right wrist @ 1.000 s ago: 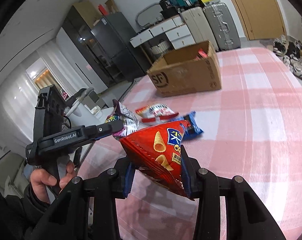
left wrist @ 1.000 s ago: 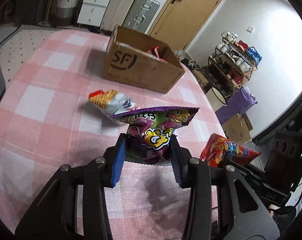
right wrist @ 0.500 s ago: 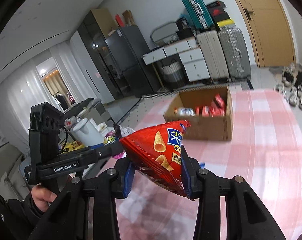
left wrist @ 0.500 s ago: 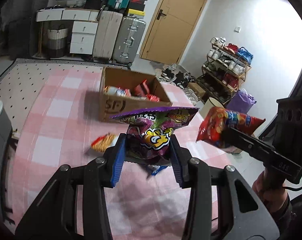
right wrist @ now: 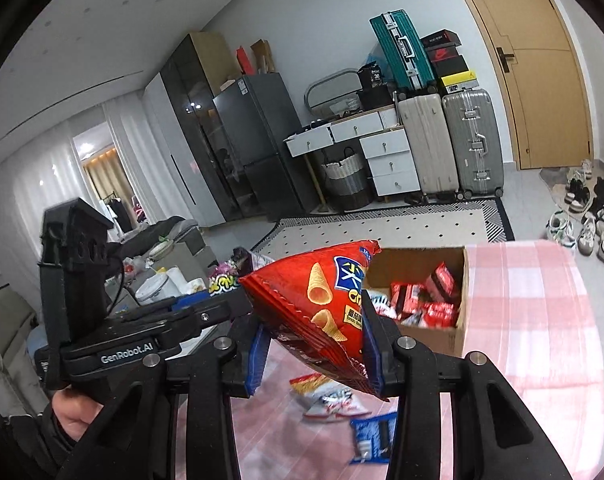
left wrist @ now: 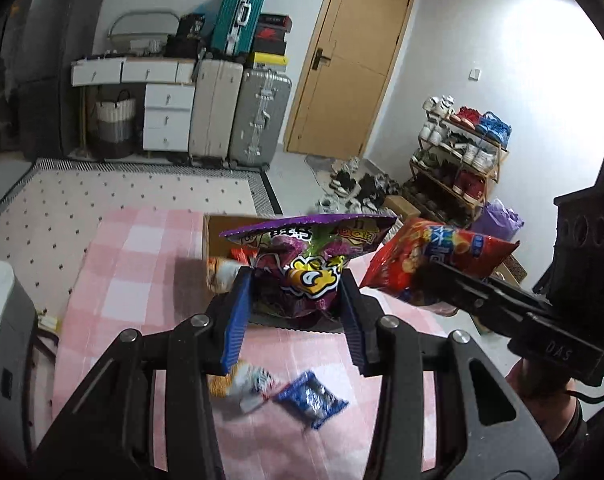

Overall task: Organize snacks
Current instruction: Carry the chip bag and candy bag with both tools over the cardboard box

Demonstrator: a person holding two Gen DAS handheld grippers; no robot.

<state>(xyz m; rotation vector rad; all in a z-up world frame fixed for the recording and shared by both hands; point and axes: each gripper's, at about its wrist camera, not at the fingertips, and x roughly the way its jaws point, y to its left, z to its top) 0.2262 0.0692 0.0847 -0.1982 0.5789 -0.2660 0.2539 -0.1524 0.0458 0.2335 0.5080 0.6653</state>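
Left tool pinching purple bag, right tool pinching red bag, both mid-frame above worktop. Carry over box, release inside walls.

Right gripper clamps red snack bag above pink checked table; open cardboard box behind holds red packets.

Both hand-held grippers hang side by side above the bench, left and right each clamped tight on a packet.
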